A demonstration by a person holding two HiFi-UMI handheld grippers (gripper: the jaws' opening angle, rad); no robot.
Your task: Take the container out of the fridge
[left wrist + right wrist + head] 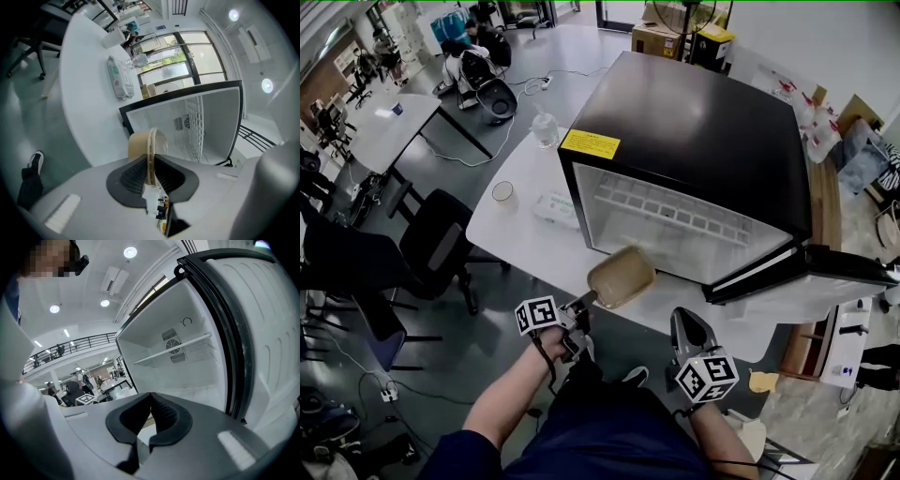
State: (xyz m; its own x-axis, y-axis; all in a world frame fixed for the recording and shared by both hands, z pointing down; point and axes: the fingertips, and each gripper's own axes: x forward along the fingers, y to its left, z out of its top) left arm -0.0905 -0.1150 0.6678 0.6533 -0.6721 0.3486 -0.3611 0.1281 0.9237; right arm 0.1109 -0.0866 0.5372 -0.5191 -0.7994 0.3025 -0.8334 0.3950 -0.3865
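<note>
At the front of a black fridge point(694, 122) standing on a white tabletop point(511, 234), the left tongs point(586, 302) are clamped on the rim of a shallow tan container point(622, 277). The container is outside the cabinet, held clear of the surface above the tabletop's near edge and just before the open compartment. In the left gripper view the two dark ribbed pads point(133, 176) pinch the container point(140, 146) edge-on, with its rim running up between them. The fridge door point(806, 267) hangs wide open at the right of the head view, showing a white interior and a white wire shelf point(670, 211). A yellow label point(590, 143) sits on the top front corner of the cabinet.

The right tongs point(681, 319) are held lower and to the right, near the open door, apart from the container. In the right gripper view their pads point(164, 416) meet at the tip with nothing between them, and beyond them a white shelf point(171, 350) crosses the interior in front of a round fan grille point(172, 344) on the back wall.

On the tabletop left of the fridge lie a pack of wipes point(555, 208) and a cup point(502, 192), with a clear bottle point(545, 128) farther back. Black office chairs point(441, 244) stand on the grey floor to the left.
</note>
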